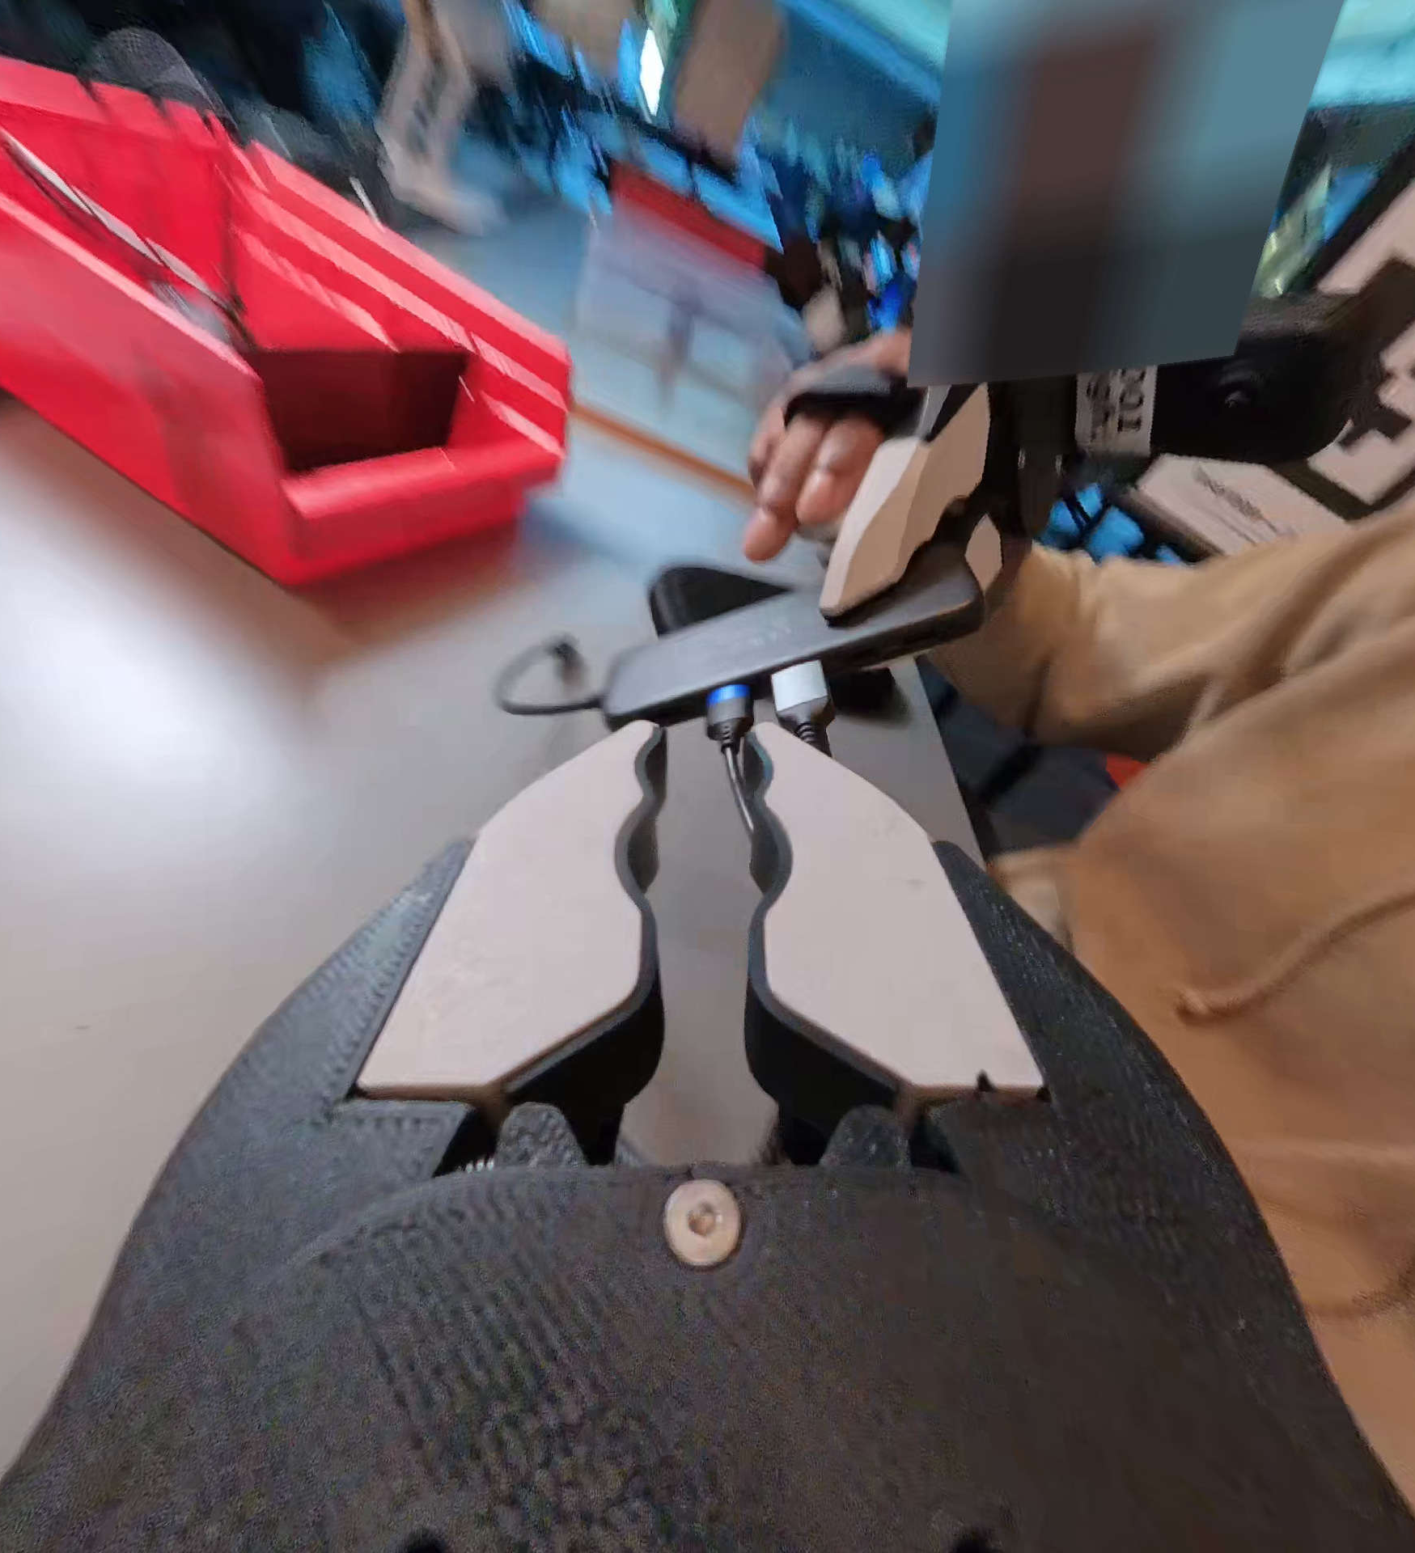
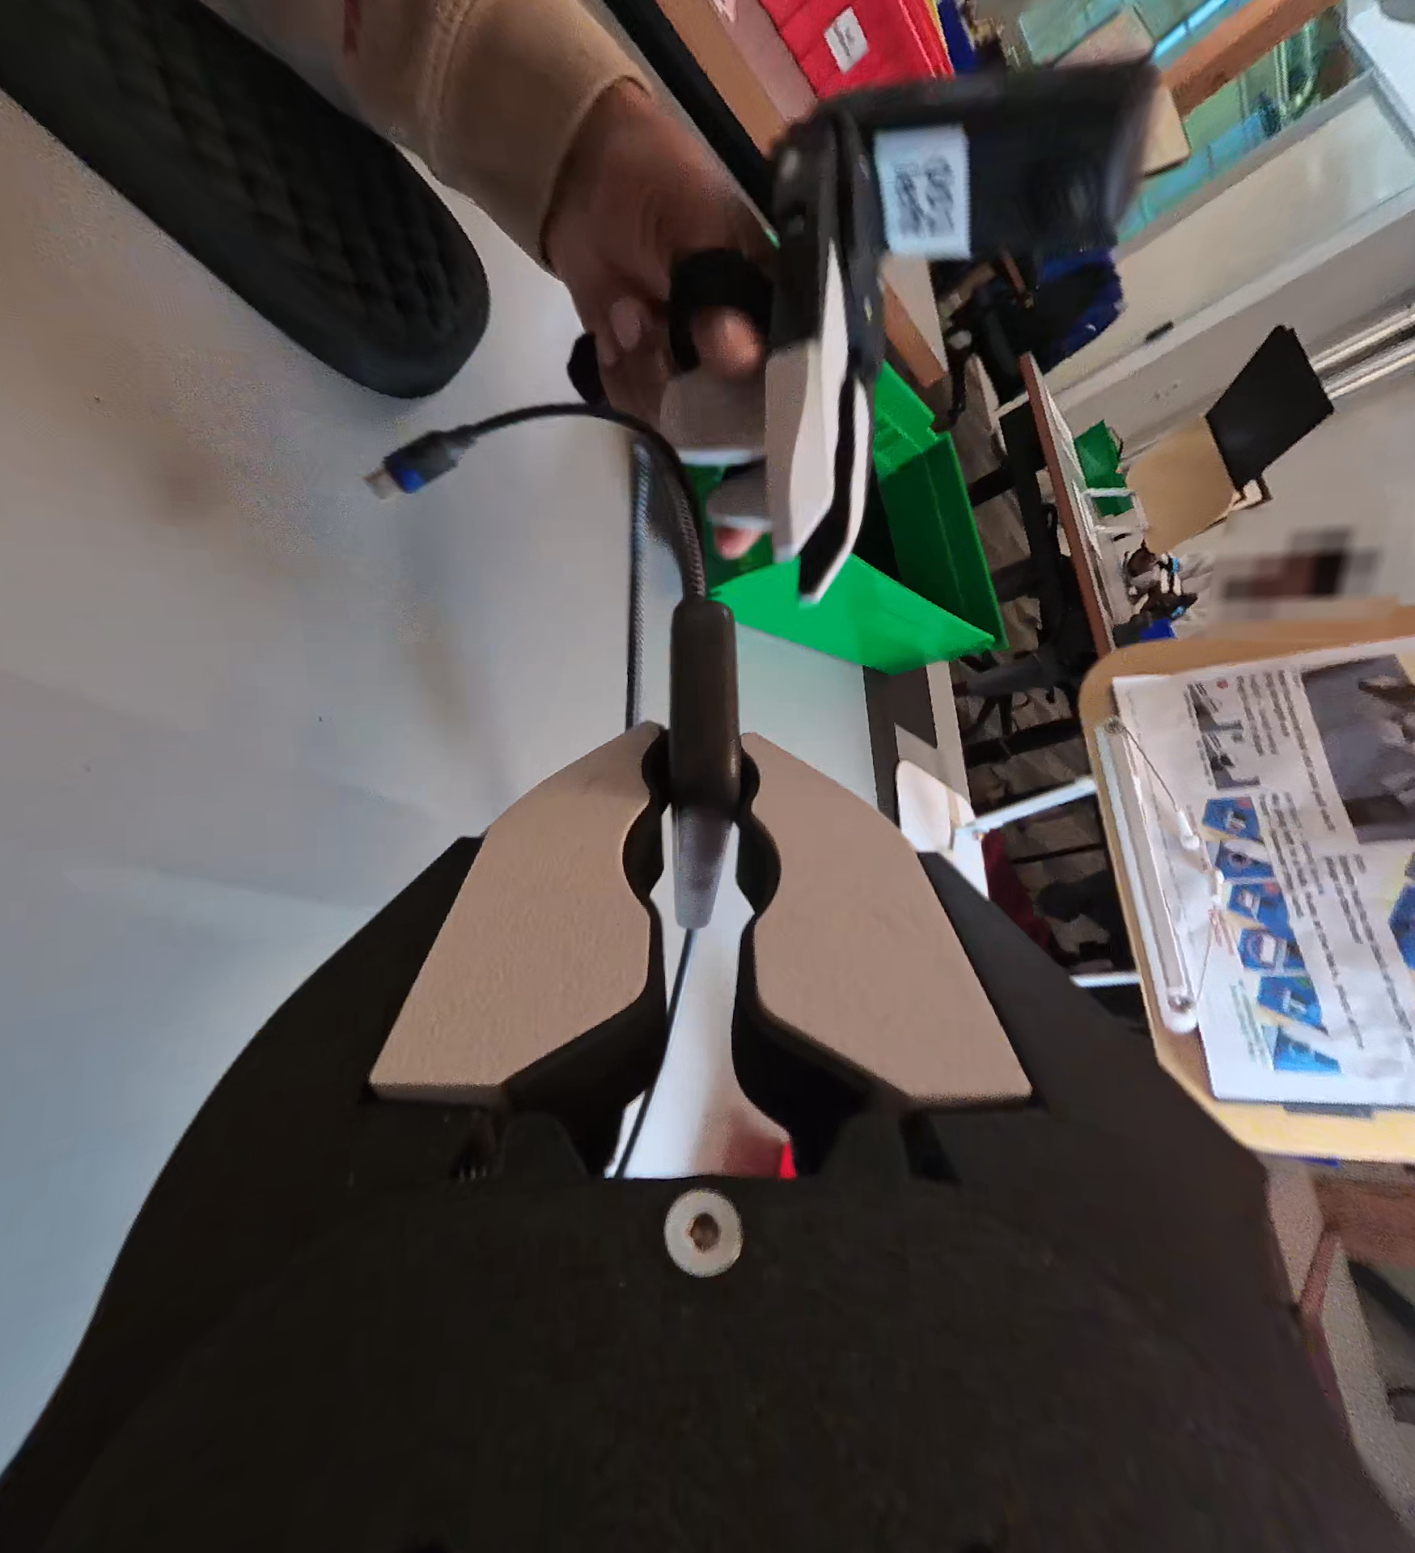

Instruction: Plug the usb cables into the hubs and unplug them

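Observation:
A flat black hub (image 1: 754,647) is held above the table. My right gripper (image 2: 699,748) is shut on it; I see the hub edge-on (image 2: 702,672), and one right finger (image 1: 889,521) lies on top of its right end. A blue-ringed plug (image 1: 727,706) and a white plug (image 1: 800,689) sit in the hub's near edge. My left gripper (image 1: 708,735) is slightly open just behind the blue-ringed plug, whose thin cable runs between the fingers. The hub's own short cable ends in a loose blue-ringed plug (image 2: 414,471). The left gripper's fingers (image 2: 805,454) show beyond the hub.
A red bin (image 1: 309,378) stands at the back left of the pale table (image 1: 140,756). A black padded rest (image 2: 225,210), a braided cable (image 2: 636,588) and a green bin (image 2: 897,605) are nearby. The person's tan sleeve (image 1: 1275,840) and a clipboard (image 2: 1317,882) are to the right.

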